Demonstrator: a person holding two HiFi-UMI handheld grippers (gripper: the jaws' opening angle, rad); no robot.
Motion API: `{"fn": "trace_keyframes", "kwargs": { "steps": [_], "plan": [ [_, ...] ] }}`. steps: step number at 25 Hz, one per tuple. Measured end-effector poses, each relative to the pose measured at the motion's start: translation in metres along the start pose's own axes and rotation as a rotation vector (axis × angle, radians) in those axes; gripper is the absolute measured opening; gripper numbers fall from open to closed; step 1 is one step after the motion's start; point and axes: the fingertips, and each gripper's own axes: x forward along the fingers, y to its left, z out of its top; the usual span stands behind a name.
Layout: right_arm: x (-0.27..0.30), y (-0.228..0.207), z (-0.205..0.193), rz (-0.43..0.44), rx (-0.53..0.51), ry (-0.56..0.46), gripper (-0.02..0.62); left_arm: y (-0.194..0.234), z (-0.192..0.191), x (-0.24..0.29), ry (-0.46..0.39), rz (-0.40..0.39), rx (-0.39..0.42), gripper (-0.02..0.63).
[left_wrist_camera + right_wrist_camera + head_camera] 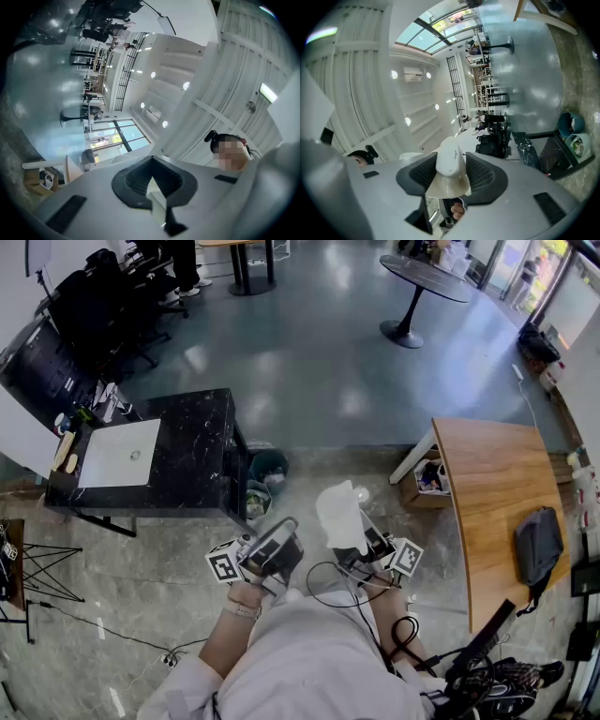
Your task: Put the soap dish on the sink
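Soap dish is smooth and glossy white, a long rounded body above a wider, flaring, cream-toned rim. It is clamped between the jaws of the right gripper, held up in the air just in front of the person. In the head view its long axis runs along the jaws, with the free end pointing far and slightly left, tilted upward. The left gripper has its jaws pressed together with nothing between them. The white sink sits in a black counter at the far left, well apart from the dish.
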Motion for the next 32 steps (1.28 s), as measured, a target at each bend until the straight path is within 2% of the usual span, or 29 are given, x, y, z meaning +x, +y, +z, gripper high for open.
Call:
{"fn": "trace_keyframes", "kwargs": {
  "steps": [6, 11, 14, 17, 20, 26, 32],
  "plan": [
    [0.002, -0.007, 0.002, 0.005, -0.003, 0.003, 0.201, 0.016, 0.004, -0.007, 0.007, 0.090, 0.051, 0.006],
    [0.010, -0.015, 0.009, 0.006, 0.016, 0.007, 0.200, 0.032, 0.011, -0.008, -0.006, 0.123, 0.037, 0.006],
    [0.021, -0.024, 0.017, 0.010, 0.022, 0.011, 0.200, 0.045, 0.020, -0.008, -0.027, 0.136, -0.003, 0.006],
    [0.034, -0.037, 0.029, 0.018, 0.037, 0.015, 0.199, 0.059, 0.037, -0.001, -0.020, 0.149, 0.043, 0.006],
    [0.052, -0.053, 0.042, 0.020, 0.053, 0.025, 0.199, 0.078, 0.056, 0.001, -0.057, 0.157, 0.016, 0.006],
    [0.097, -0.095, 0.080, 0.004, 0.091, 0.054, 0.198, 0.126, 0.103, 0.014, -0.102, 0.209, 0.020, 0.006],
    [0.148, -0.129, 0.123, -0.014, 0.137, 0.096, 0.198, 0.170, 0.154, 0.040, -0.111, 0.285, 0.100, 0.006]
  ]
}}
